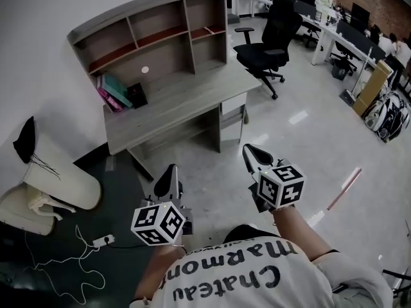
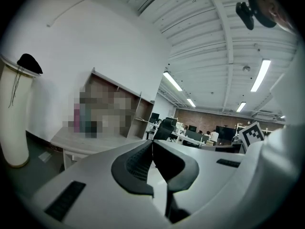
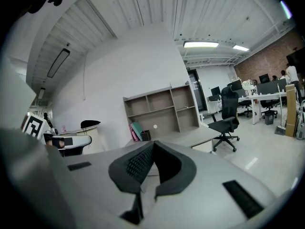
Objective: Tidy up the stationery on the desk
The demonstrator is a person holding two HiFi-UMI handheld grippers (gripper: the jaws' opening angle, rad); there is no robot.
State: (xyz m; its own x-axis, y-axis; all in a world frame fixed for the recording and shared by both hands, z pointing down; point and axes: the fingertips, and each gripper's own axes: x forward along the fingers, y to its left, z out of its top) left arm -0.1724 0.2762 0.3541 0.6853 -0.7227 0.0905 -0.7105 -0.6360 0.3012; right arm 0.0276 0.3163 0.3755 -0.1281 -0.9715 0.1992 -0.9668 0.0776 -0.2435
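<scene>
The grey desk (image 1: 186, 101) with an open shelf unit stands ahead of me, some way across the floor. On its left end lean pink and teal books (image 1: 110, 92) beside a small black box (image 1: 137, 95). The same books (image 3: 135, 130) and box (image 3: 145, 135) show in the right gripper view. My left gripper (image 1: 170, 170) and right gripper (image 1: 249, 149) are held side by side over the floor, short of the desk. Both point toward the desk. The left gripper (image 2: 152, 144) and right gripper (image 3: 153, 144) have their pads together, with nothing between them.
A black office chair (image 1: 273, 34) stands right of the desk. A white rounded stand (image 1: 58, 172) with a black cap is at the left. A power strip with its cable (image 1: 103, 240) lies on the dark floor mat. More desks and monitors (image 1: 347, 24) fill the far right.
</scene>
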